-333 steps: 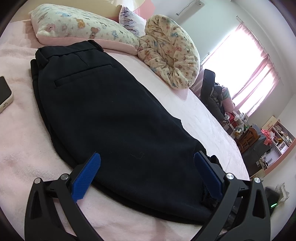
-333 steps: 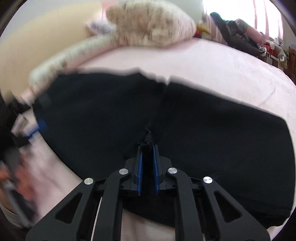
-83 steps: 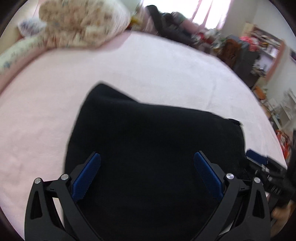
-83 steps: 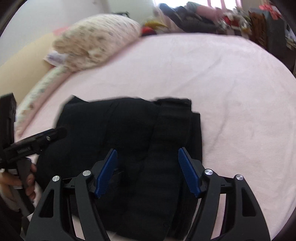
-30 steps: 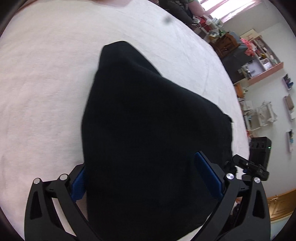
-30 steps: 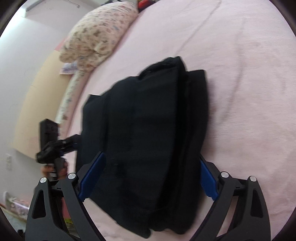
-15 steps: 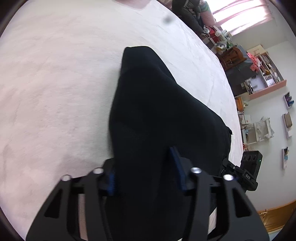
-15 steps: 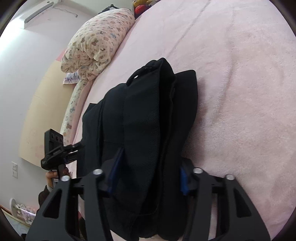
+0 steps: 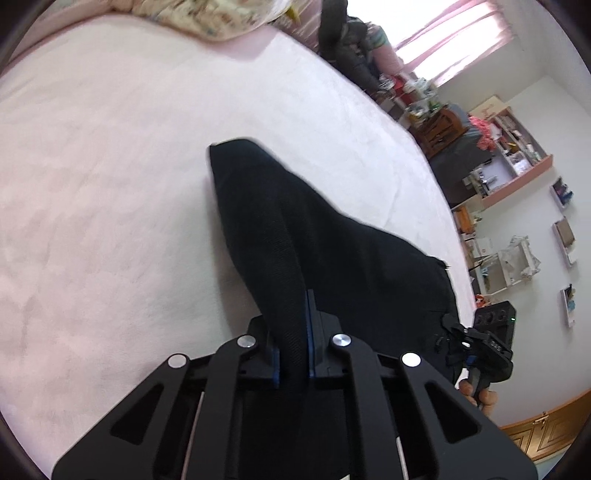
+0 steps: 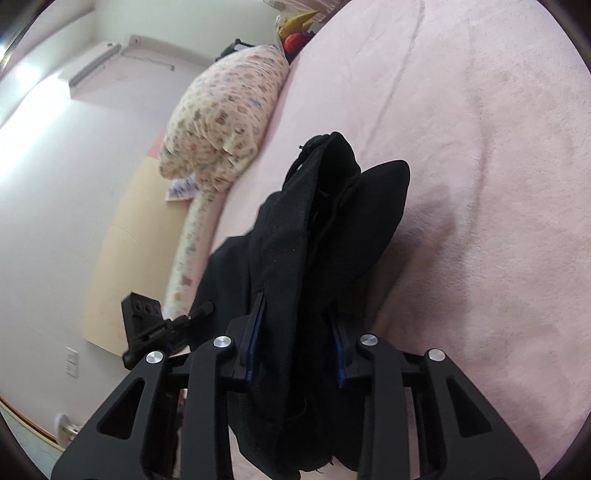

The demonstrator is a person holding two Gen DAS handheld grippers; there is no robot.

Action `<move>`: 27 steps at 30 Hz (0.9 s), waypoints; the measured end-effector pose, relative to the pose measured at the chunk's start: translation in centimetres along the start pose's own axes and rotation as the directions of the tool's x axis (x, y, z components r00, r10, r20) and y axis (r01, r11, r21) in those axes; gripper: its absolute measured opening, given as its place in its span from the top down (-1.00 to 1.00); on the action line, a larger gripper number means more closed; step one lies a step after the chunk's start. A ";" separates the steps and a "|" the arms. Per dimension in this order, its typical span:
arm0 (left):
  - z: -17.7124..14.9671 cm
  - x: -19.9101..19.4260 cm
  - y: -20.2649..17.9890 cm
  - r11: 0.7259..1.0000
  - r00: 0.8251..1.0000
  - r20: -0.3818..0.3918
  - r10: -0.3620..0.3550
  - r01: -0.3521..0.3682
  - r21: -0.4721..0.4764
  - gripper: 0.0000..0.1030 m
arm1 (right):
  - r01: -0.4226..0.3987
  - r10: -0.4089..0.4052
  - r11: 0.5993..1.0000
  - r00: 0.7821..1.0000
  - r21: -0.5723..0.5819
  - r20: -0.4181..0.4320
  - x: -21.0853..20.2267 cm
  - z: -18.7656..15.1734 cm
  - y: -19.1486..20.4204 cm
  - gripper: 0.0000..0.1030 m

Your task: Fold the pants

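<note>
The black pants (image 9: 332, 240) lie folded into a thick bundle on the pink bed (image 9: 110, 184). My left gripper (image 9: 293, 349) is shut on one end of the bundle, and the cloth rises in a ridge out of its blue pads. In the right wrist view the pants (image 10: 332, 221) stand up in a bunched stack. My right gripper (image 10: 295, 347) has its jaws closing on the other end, with several layers squeezed between the pads. Each gripper shows in the other's view: the right gripper (image 9: 487, 347), held by a hand (image 9: 476, 391), and the left gripper (image 10: 155, 332).
A floral pillow (image 10: 225, 118) and a long bolster (image 10: 184, 258) lie along the headboard side. The pink bed cover (image 10: 480, 184) stretches wide beyond the pants. Past the bed's far edge stand cluttered shelves (image 9: 517, 162) and furniture under a curtained window (image 9: 461, 33).
Both sets of jaws went from wide open around the bundle to closed on its ends. The cloth has bunched into a raised ridge, and the left gripper has lifted slightly.
</note>
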State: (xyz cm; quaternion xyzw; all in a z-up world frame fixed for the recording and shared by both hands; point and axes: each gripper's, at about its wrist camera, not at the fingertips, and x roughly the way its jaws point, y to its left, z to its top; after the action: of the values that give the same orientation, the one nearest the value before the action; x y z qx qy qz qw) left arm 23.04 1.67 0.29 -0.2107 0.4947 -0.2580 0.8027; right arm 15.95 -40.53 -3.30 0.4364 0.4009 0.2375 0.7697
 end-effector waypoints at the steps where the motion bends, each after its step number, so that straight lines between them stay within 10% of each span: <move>1: 0.1 -0.2 -0.5 1.000 1.000 0.007 -0.002 0.002 0.012 0.83 | -0.010 0.010 1.000 1.000 -0.001 0.006 -0.1 0.1 0.1 0.41; 13: 2.1 2.3 -6.0 0.995 0.995 0.064 -0.077 0.073 0.070 0.83 | -0.136 0.135 0.991 0.972 -0.008 0.193 -4.9 4.1 0.2 0.59; 27: 2.4 7.3 -2.1 0.998 0.998 0.059 -0.039 0.041 -0.040 0.79 | 0.093 -0.110 0.991 0.974 0.093 0.199 -3.4 4.5 -4.9 0.56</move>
State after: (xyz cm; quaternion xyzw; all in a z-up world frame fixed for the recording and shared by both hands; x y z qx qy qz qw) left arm 27.56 -4.28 -2.45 -0.2446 0.4723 -0.2574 0.8068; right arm 17.76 -47.63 -4.81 0.4689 0.3516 0.1349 0.7989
